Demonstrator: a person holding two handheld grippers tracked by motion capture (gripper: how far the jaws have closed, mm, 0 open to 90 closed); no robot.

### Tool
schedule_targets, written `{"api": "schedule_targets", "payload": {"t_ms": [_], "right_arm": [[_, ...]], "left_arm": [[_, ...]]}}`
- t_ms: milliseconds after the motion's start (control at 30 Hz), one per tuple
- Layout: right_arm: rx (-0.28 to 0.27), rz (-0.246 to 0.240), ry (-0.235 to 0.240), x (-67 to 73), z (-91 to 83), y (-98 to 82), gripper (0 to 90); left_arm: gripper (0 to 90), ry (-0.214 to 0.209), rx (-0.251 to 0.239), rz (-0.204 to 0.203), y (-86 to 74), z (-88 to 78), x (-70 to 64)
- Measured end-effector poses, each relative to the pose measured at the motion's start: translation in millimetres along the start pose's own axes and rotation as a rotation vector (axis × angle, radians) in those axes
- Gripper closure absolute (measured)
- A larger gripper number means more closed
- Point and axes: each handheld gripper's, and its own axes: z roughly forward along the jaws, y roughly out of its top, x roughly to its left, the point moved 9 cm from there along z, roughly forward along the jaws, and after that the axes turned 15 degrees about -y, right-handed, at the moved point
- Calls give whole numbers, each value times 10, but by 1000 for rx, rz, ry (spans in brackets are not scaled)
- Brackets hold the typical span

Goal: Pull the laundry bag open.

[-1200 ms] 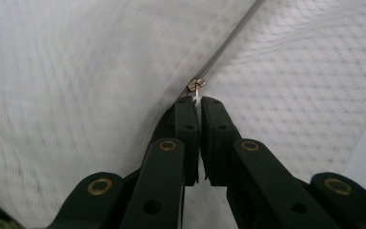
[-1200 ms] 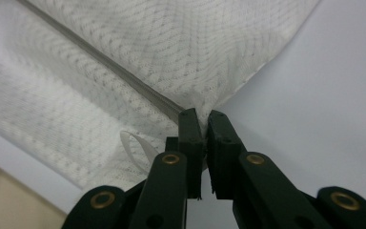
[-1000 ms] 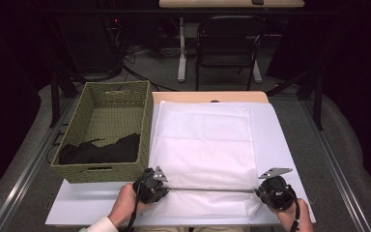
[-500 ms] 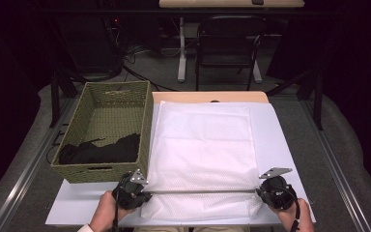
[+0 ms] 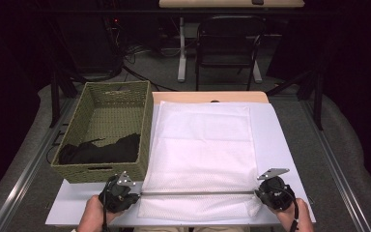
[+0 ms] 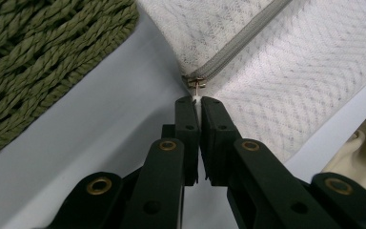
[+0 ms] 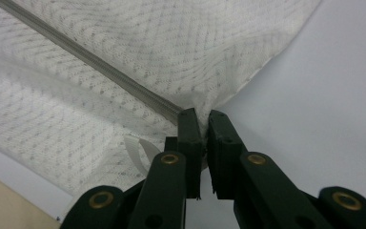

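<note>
A white mesh bag [image 5: 203,145] lies flat on a white board [image 5: 280,140], its grey zipper [image 5: 198,194] running along the near edge. My left gripper [image 5: 136,195] is at the zipper's left end. In the left gripper view it [image 6: 199,102] is shut on the tab of the small metal zipper pull [image 6: 196,85]. My right gripper [image 5: 260,193] is at the zipper's right end. The right gripper view has it [image 7: 202,117] shut on the bag's corner, where the zipper [image 7: 100,64] ends. The zipper looks stretched straight between the two grippers.
A green woven basket [image 5: 77,116] stands left of the bag with a black garment [image 5: 101,151] in its near end; its side [image 6: 38,57] is close to my left gripper. A dark chair [image 5: 227,48] stands beyond the table. The board's right strip is bare.
My left gripper has slid left along the zipper line with the pull in its jaws, ending at the bag's left edge. The right gripper has stayed put.
</note>
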Motion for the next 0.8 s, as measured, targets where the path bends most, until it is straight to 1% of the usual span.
{"api": "schedule_targets", "payload": {"t_ms": [67,133,200,233,267,300,333,367,400,433,467,533,567,600,633,700,733,767,800], "right_arm": [[14,-6,5,21,16,0,847],[14,-11,12,34,7,1,832],[14,1,36,43,-21,-13,801],[17,-2,32,33,-26,-23,776],[15,0,32,31,-34,-26,754],[10,-1,42,39,-42,-22,741],[15,-8,40,42,-48,-26,715],[15,-6,45,53,-55,-23,679],[15,-10,50,59,-55,-23,644],[18,-19,53,62,-55,-29,604],[22,-17,53,61,-58,-33,558],[24,-18,59,42,-69,-41,463],[24,-16,63,26,-80,-42,425],[18,-12,75,23,-90,-40,385],[7,-9,82,2,-98,-38,347],[-4,-4,80,-14,-107,-35,264],[-7,-4,86,-10,-111,-30,237],[-15,-7,87,-9,-108,-20,201],[-17,-9,94,6,-112,-13,175]], "left_arm": [[866,-4,-5,0,8,1,-12],[858,-11,-4,6,4,-5,-33],[817,-30,-2,14,0,-5,-81],[801,-30,3,22,-2,-2,-101],[782,-45,5,30,1,2,-125],[771,-51,7,36,6,7,-145],[760,-47,9,42,14,12,-153],[744,-68,3,43,25,29,-181],[737,-79,2,48,37,45,-202],[708,-82,10,63,49,62,-212],[673,-88,19,74,59,82,-228],[623,-76,38,85,73,100,-222],[576,-84,36,82,76,101,-226],[531,-75,32,80,78,83,-215],[487,-80,29,86,73,64,-215],[411,-74,14,79,55,18,-206],[366,-77,8,84,44,-11,-199],[348,-79,3,79,33,-34,-194],[320,-68,-6,77,19,-71,-174]]}}
